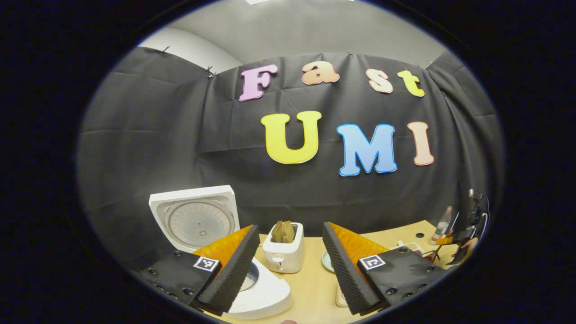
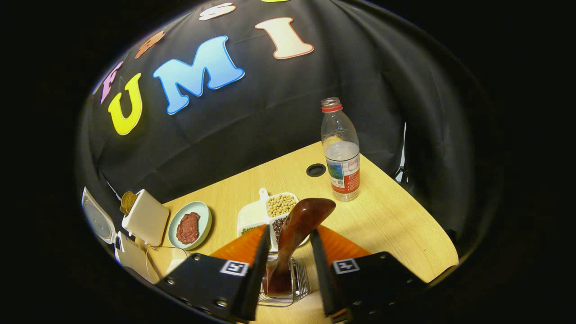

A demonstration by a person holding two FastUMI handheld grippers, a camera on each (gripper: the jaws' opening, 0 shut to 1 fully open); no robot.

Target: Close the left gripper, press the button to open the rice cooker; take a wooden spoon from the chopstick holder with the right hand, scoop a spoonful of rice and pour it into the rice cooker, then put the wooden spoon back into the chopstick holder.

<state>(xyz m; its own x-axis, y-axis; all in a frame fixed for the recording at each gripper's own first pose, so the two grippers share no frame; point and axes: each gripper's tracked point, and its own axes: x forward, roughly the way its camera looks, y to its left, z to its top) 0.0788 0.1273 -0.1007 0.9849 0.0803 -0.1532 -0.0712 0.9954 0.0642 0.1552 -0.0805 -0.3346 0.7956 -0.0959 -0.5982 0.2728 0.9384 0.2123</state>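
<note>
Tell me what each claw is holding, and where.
Left claw is open, holding nothing. Right claw straddles the wooden spoon handle above the chopstick holder; gaps show on both sides, so no grip yet.

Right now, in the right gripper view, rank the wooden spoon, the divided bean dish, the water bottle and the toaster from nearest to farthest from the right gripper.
1. wooden spoon: between the fingers of the right gripper, standing in the clear holder.
2. divided bean dish: just beyond the fingertips.
3. water bottle: farther back, to the right.
4. toaster: far off on the left; too close to the bottle to rank firmly.
</note>
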